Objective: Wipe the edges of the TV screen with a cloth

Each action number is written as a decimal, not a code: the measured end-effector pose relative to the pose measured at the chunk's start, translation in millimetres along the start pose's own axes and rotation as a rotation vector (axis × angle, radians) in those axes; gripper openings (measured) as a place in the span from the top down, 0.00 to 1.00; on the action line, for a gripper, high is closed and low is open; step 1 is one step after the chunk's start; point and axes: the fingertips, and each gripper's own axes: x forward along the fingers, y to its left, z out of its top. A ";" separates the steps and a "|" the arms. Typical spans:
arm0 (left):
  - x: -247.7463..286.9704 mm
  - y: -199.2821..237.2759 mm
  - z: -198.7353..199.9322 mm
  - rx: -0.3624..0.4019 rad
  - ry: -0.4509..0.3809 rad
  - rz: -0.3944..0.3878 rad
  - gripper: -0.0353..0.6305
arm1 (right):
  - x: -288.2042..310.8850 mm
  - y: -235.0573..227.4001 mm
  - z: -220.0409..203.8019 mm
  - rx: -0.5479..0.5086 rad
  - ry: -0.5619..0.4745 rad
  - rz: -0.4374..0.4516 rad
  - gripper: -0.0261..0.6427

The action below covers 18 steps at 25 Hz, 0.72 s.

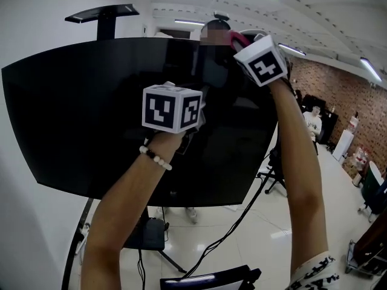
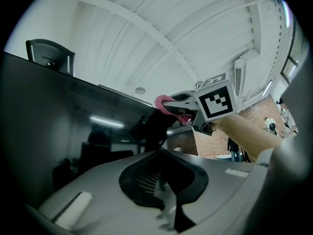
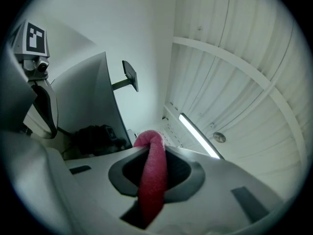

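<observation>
Up near the ceiling, your right tool clamps the cloth at the TV screen's top edge, which runs left; your left tool is closed, empty.

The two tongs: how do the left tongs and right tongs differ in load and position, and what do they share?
The right tongs are clamped on a fuzzy pink cloth; the left tongs hold nothing. The right tongs reach the top edge of the black TV screen; the left tongs sit lower, before its middle. Both carry a black-and-white marker cube.
</observation>
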 end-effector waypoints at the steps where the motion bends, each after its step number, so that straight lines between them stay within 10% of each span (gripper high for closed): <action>1: -10.2 12.4 2.2 0.001 -0.001 0.012 0.95 | 5.4 8.6 11.2 0.001 -0.004 0.005 0.86; 18: -156.8 130.4 24.3 0.024 0.041 0.172 0.95 | 45.4 104.0 147.8 0.062 0.020 0.066 0.86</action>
